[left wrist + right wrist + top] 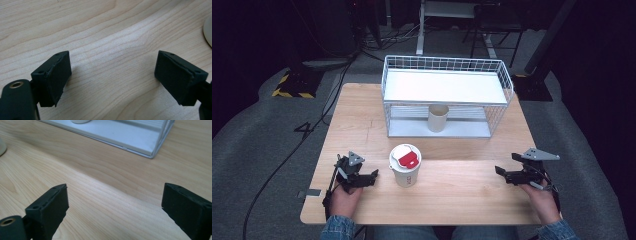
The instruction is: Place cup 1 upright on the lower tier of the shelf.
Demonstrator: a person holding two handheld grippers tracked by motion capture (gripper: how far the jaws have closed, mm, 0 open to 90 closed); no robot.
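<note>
High view is showing the lidded cup (405, 165) sitting just right of the left gripper (371, 176), both it and the right gripper (501, 171) gaping wide, holding nothing.

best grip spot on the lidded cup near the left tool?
Take the cup by its side wall below the lid, coming in level from its left with the open left tool. It stands upright and round, and the wider lid overhangs, so a top grasp would likely slip.
</note>
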